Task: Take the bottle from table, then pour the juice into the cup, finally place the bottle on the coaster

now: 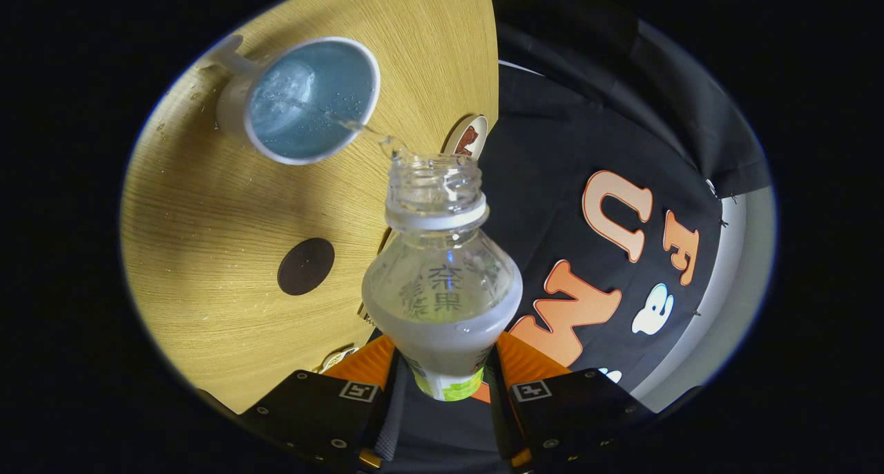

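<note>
Desk [207, 211], round, wood-grain: carries the cup and coasters.
Juice bottle [442, 287], uncapped, tilted toward the cup, clamped between both fingers of the tool [445, 384]: lifted, pour under way.
Cup [311, 101], beyond the bottle mouth: part filled, stream entering.
Dark coaster [306, 266], beside the bottle: bare, probably the target; placement remains.

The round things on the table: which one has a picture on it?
The coaster just behind the bottle mouth, held between the gripper fingers. The dark disc is plain; the cup holds liquid.
</note>
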`<move>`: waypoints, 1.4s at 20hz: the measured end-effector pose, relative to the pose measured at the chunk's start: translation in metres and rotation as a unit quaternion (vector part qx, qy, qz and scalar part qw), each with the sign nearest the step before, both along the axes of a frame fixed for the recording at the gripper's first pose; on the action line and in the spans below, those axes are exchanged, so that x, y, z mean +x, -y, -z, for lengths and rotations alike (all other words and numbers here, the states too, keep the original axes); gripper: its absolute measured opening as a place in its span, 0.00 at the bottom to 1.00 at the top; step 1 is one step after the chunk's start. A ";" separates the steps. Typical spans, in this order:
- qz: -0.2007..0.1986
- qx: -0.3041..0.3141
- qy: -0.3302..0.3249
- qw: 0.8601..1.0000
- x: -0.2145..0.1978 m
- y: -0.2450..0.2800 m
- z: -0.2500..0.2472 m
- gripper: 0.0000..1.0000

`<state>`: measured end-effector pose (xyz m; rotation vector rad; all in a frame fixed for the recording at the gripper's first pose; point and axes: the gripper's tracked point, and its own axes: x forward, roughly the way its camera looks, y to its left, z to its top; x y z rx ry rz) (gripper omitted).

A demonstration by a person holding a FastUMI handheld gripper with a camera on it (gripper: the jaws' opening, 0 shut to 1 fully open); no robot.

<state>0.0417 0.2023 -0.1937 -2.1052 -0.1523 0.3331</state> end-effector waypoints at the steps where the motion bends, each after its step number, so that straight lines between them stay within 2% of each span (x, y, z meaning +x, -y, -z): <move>1: -0.001 0.000 0.000 1.000 0.000 -0.001 -0.001 0.55; 28: -0.026 -0.046 0.012 0.999 0.004 -0.013 -0.015 0.55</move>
